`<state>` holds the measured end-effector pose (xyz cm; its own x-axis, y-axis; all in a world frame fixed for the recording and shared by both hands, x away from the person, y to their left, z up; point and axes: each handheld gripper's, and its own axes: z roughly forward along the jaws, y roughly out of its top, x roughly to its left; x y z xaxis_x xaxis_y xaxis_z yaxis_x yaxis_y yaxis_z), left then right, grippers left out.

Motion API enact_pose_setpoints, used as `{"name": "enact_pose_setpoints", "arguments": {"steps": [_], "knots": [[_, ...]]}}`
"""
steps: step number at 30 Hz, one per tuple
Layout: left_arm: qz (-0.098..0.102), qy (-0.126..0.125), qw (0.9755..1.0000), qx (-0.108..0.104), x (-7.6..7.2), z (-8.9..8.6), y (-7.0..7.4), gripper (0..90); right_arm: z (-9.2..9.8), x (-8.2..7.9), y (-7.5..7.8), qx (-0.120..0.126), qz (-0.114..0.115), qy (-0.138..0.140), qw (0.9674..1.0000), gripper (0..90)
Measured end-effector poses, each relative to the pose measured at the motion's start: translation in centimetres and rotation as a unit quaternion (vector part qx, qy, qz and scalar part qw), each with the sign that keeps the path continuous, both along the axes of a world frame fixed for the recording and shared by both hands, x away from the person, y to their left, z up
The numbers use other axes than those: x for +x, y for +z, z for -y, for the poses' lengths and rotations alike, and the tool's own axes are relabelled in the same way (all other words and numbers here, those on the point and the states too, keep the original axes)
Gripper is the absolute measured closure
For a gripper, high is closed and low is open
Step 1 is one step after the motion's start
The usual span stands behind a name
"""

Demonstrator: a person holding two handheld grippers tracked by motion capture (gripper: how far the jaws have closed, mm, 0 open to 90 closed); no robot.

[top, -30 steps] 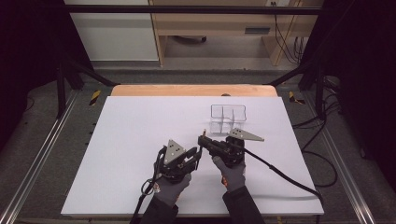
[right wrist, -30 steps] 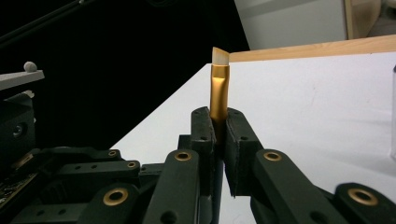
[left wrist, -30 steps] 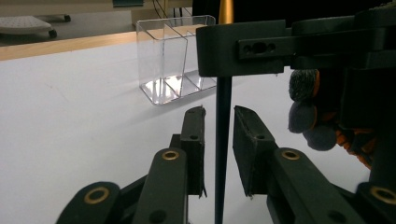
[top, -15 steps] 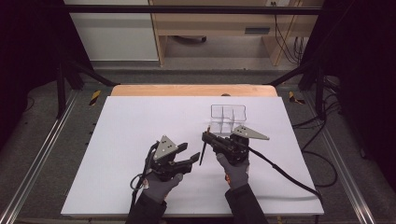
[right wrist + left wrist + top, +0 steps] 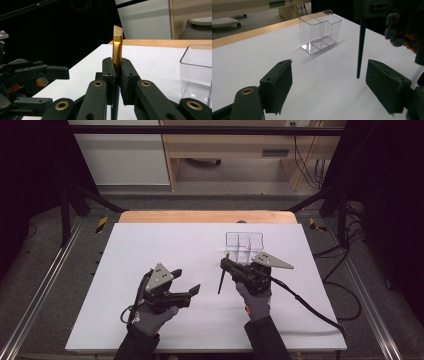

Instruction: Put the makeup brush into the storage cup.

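Jaws of the right gripper (image 5: 115, 75) are clenched on a slim brush with a gold ferrule, a pale angled tip and a dark blue handle (image 5: 117, 48), holding it upright above the white tabletop (image 5: 150, 250); in the high view its handle (image 5: 221, 281) hangs down, ending just over the surface. The left gripper (image 5: 329, 87) is released, its jaws having just been opening, nothing between them, the brush handle (image 5: 360, 47) just beyond its right jaw. A clear plastic box with divided compartments (image 5: 244, 245) stands near, behind the right gripper.
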<state>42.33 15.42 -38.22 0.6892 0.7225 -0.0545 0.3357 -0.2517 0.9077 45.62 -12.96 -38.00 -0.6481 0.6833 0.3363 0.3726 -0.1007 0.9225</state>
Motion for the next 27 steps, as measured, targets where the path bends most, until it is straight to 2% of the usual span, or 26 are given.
{"name": "enact_pose_setpoints", "arguments": {"steps": [4, 11, 18, 27], "knots": [[-0.004, 0.011, 0.9999, -0.012, 0.1, -1.3, -0.3, 18.2, 0.1, 0.1, 0.1, -0.003, 0.003, -0.003, 1.0000, 83.5], [-0.008, 0.021, 0.9997, -0.008, 0.1, -3.4, -1.2, 15.7, 0.8, 0.2, 0.6, -0.018, 0.012, -0.009, 0.9997, 83.5], [-0.005, 0.045, 0.9990, -0.004, -0.1, -5.3, -1.9, 13.1, 1.7, 0.8, 1.4, -0.031, 0.022, -0.023, 0.9990, 83.5], [-0.014, 0.068, 0.9976, 0.005, -0.2, -7.6, -2.7, 11.6, 2.5, 1.7, 2.0, -0.032, 0.033, -0.035, 0.9983, 83.5]]}}
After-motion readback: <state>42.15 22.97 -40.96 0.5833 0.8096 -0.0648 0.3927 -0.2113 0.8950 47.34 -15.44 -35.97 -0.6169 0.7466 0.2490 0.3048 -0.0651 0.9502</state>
